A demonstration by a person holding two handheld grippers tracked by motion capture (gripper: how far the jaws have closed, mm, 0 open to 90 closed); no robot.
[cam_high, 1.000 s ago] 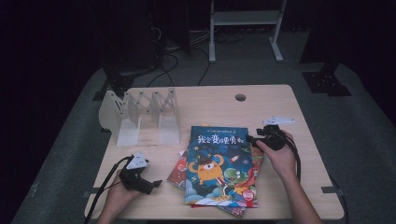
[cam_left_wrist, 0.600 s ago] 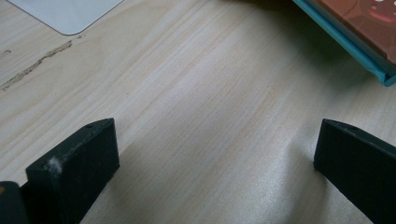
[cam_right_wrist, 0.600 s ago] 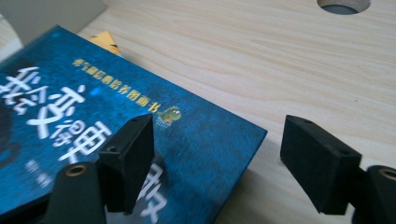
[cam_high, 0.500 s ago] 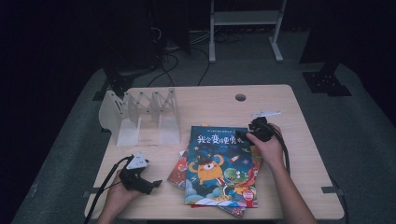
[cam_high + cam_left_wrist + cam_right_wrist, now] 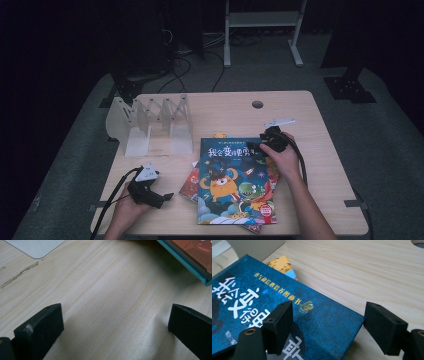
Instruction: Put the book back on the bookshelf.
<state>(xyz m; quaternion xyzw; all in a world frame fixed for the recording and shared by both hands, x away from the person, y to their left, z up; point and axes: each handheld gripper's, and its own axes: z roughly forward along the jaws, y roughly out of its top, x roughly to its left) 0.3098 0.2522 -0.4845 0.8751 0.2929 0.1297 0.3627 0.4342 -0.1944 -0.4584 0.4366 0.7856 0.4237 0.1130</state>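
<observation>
The right claw (image 5: pixel 328 327) stands wide, its jaws having just been opening, one above the cover and one off the edge of the blue book (image 5: pixel 235 180) at its top right corner; the pads press on nothing. That book lies face up on top of a fanned stack of books (image 5: pixel 192 181) at the front middle of the desk (image 5: pixel 330 165). The left claw (image 5: pixel 115 325) rests agape over bare wood near the stack's left edge, holding nothing.

Risks, as judged:
- A grip on one corner alone may let the hardcover swing or slip out once lifted.
- The lower jaw may catch the book beneath and drag the stack askew.
- A push instead of a lift may shove the pile toward the clear book stand (image 5: pixel 150 125).

Writing: the cover carries large white Chinese characters; "我" is plain in the high view, the rest too small to vouch for. A yellow line of small characters sits above a dinosaur emblem (image 5: pixel 306 307).
</observation>
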